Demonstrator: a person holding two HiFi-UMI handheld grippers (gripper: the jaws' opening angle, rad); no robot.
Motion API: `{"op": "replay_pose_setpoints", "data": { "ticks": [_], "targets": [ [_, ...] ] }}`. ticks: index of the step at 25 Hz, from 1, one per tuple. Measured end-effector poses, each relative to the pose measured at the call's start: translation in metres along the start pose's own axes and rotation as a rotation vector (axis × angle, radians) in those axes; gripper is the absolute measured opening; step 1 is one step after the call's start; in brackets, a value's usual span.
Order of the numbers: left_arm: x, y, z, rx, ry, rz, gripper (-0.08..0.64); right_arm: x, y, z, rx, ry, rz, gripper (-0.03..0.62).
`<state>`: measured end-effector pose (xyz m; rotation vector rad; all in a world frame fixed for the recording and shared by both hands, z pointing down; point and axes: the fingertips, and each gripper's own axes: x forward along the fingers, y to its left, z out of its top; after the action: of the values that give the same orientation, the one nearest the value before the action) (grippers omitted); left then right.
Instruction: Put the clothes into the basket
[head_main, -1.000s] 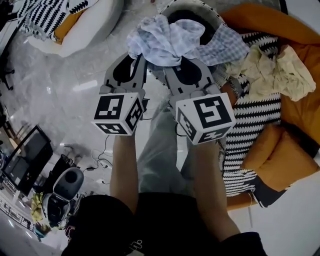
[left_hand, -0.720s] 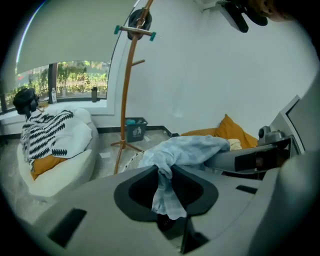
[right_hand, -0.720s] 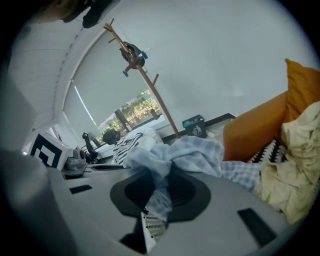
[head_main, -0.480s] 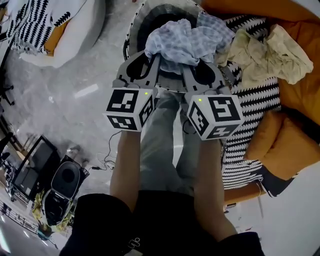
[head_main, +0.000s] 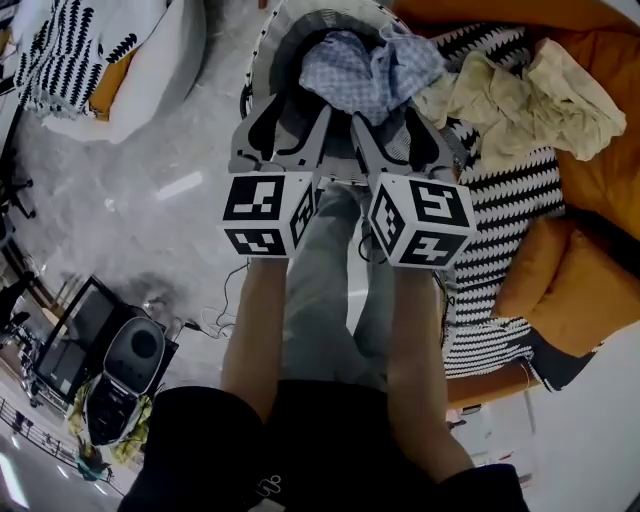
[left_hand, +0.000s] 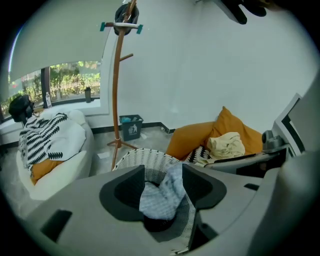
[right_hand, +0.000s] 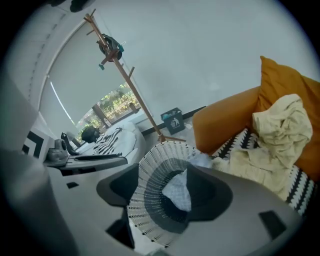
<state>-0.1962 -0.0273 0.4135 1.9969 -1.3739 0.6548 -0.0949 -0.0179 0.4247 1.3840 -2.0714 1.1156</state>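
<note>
A white wicker basket (head_main: 262, 45) with a dark inside stands on the floor straight ahead. The blue-and-white checked cloth (head_main: 365, 68) lies crumpled in its mouth. My left gripper (head_main: 297, 100) and right gripper (head_main: 388, 112) hover side by side over the basket's near rim. Both have just been opening their jaws. In the left gripper view the cloth (left_hand: 161, 195) hangs loosely between the spread jaws of the left gripper (left_hand: 163, 172), above the basket (left_hand: 145, 156). In the right gripper view the cloth (right_hand: 179, 192) sags inside the basket (right_hand: 150, 165), beyond the right gripper (right_hand: 162, 172). The pads press on nothing.
A cream garment (head_main: 520, 95) lies on a black-and-white striped cushion (head_main: 500, 210) against orange cushions (head_main: 590, 200) on the right. A white beanbag (head_main: 150, 60) with a striped throw sits at the left. A wooden coat stand (left_hand: 118, 90) and a small bin (left_hand: 131, 127) stand behind the basket.
Both grippers moved forward and down to the basket. Their jaws went from closed on the checked cloth to spread, and the cloth sank from a raised bundle into the basket.
</note>
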Motion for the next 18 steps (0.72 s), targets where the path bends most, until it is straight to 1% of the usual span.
{"op": "replay_pose_setpoints", "data": {
  "ticks": [4,10,16,18],
  "targets": [
    [0.009,-0.019,-0.001,0.006,0.016,-0.040,0.213,-0.007,-0.018,0.000,0.030,-0.008,-0.032,0.276],
    [0.028,-0.055,-0.003,0.038,0.049,-0.108,0.213,-0.023,-0.054,-0.003,0.085,-0.027,-0.083,0.276],
    [0.057,-0.112,-0.008,0.093,0.103,-0.202,0.213,-0.047,-0.114,-0.008,0.175,-0.060,-0.165,0.276],
    [0.070,-0.133,-0.012,0.115,0.126,-0.220,0.213,-0.057,-0.139,-0.009,0.206,-0.075,-0.195,0.276]
  ]
}}
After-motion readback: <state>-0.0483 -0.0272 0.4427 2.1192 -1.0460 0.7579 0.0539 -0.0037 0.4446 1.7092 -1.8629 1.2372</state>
